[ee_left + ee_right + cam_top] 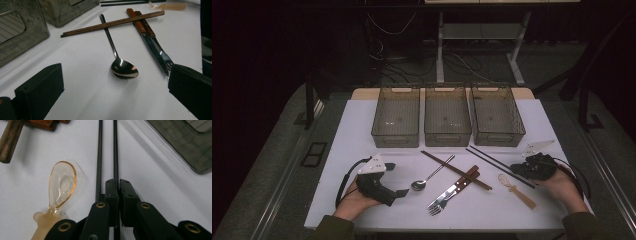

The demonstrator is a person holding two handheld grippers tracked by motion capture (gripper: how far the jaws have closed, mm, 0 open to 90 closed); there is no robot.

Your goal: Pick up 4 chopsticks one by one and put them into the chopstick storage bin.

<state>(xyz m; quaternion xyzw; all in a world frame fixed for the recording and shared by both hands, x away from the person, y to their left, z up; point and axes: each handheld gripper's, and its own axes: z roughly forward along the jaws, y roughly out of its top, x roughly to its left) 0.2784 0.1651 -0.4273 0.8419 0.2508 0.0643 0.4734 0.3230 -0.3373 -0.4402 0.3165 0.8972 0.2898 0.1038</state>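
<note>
- Both hands rest at the near table edge, left gripper (392,179) and right gripper (518,169).
- Right gripper jaws pressed together, pinching one of the black chopsticks (115,150); its twin lies just beside, apparently outside the pads.
- Black chopsticks: thin, dark, matte pair lying parallel at near right, running diagonally from the right bin (497,114).
- Left gripper jaws spread wide, empty, over the metal spoon (124,69).
- Clear amber spoon (62,183) just left of the chopsticks.
</note>
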